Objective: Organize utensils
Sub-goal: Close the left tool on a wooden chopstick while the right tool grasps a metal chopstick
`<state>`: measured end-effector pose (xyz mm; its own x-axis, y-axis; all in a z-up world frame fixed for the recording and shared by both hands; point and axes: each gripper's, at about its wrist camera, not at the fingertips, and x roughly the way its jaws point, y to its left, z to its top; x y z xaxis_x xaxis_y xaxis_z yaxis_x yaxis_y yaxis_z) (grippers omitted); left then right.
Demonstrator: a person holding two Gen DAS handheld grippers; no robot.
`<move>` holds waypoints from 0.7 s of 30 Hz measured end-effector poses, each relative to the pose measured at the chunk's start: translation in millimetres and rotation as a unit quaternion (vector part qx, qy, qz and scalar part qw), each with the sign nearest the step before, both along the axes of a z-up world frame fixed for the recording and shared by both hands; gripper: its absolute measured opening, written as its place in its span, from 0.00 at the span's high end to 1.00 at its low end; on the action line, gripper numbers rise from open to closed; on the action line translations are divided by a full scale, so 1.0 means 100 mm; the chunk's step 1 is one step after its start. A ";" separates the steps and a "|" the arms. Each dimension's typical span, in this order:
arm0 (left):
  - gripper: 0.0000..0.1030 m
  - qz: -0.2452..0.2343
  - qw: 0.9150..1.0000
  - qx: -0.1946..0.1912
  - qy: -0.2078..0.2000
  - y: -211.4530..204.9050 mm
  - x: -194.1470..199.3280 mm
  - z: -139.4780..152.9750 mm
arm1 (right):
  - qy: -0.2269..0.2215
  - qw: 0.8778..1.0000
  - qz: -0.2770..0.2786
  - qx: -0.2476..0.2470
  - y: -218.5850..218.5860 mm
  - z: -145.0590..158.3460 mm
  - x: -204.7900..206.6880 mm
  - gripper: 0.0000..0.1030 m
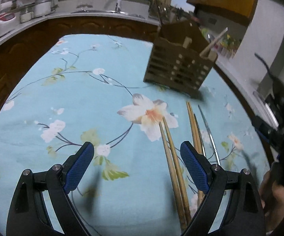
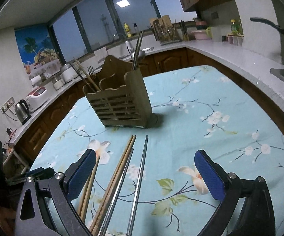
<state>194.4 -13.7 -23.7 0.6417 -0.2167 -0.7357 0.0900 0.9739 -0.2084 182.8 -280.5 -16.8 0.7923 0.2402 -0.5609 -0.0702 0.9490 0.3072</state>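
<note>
Left gripper (image 1: 137, 164) spread wide, nothing pinched; a pair of wooden chopsticks (image 1: 173, 165) lies between its jaws on the floral blue tablecloth surface (image 1: 83, 102). Right gripper (image 2: 142, 174) also spread, empty, over brown wooden chopsticks (image 2: 114, 179) and metal chopsticks (image 2: 140, 177). Step judged: approach for pickup. Next move calls for lowering, then closing on one pair. The slatted wooden utensil holder (image 2: 120, 100) stands beyond; its fork and spoon are shown clearly only by the right view.
</note>
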 end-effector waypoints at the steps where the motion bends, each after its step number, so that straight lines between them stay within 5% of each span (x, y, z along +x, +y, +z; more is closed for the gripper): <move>1: 0.19 -0.007 1.000 0.007 0.006 -0.05 0.03 -0.02 | 0.003 1.000 0.001 0.001 0.01 -0.01 0.02 0.02; 4: 0.26 -0.019 1.000 0.016 0.019 -0.15 0.12 -0.08 | 0.014 1.000 0.006 -0.002 0.04 -0.05 0.10 0.08; 9: 0.34 -0.028 0.999 0.018 0.035 -0.25 0.25 -0.16 | 0.057 0.998 0.021 -0.011 0.12 -0.19 0.35 0.42; 12: 0.40 -0.033 0.998 0.025 0.037 -0.31 0.33 -0.20 | 0.079 0.996 0.030 -0.017 0.17 -0.30 0.49 0.52; 15: 0.54 -0.042 0.998 0.019 0.051 -0.35 0.41 -0.26 | 0.097 0.994 0.038 -0.027 0.22 -0.39 0.60 0.59; 21: 0.60 -0.056 0.996 0.025 0.063 -0.47 0.52 -0.35 | 0.116 0.991 0.042 -0.043 0.26 -0.51 0.78 0.65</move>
<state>246.7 -60.7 -58.8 0.5171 -0.2425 -0.8208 0.1745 0.9687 -0.1762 260.6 -255.0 -67.6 0.6181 0.2433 -0.7475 -0.0875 0.9663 0.2422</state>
